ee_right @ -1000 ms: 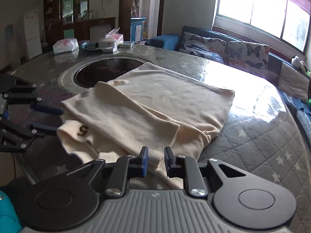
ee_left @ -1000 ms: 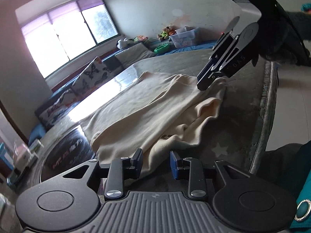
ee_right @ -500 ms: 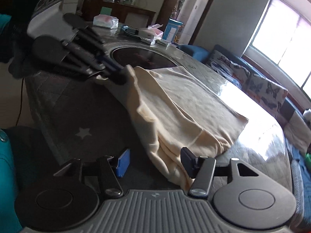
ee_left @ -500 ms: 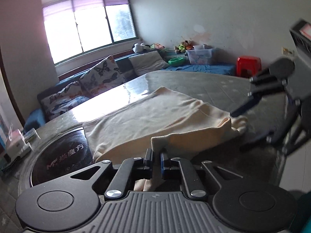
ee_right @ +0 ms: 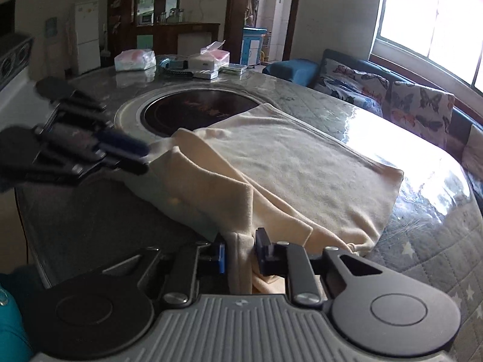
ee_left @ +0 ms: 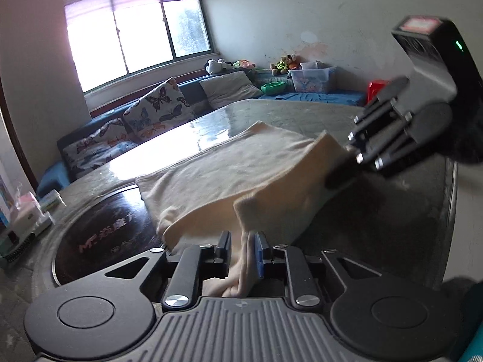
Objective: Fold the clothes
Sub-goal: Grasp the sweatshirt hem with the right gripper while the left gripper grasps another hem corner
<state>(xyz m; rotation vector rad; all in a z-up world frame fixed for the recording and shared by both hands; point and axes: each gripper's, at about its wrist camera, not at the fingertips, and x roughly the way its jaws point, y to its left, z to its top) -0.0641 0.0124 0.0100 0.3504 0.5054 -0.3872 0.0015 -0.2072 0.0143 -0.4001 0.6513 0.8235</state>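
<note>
Cream garment (ee_right: 302,163) lies mid-frame on the glass-topped table (ee_right: 428,235), near edge lifted. Left gripper (ee_left: 243,249) and right gripper (ee_right: 240,252) are each clamped on a near corner. Both corners are best carried forward level, cloth kept taut, edges matched.

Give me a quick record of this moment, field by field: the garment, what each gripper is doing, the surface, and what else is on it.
garment: cream garment, partly folded, near edge lifted off the surface
left gripper: shut on a bunched edge of the cloth
right gripper: shut on another part of the near edge
surface: grey quilted table cover with star pattern
inset: dark round cooktop at the garment's far corner
other items: tissue packs and boxes at the far end
background: butterfly cushions under the window
</note>
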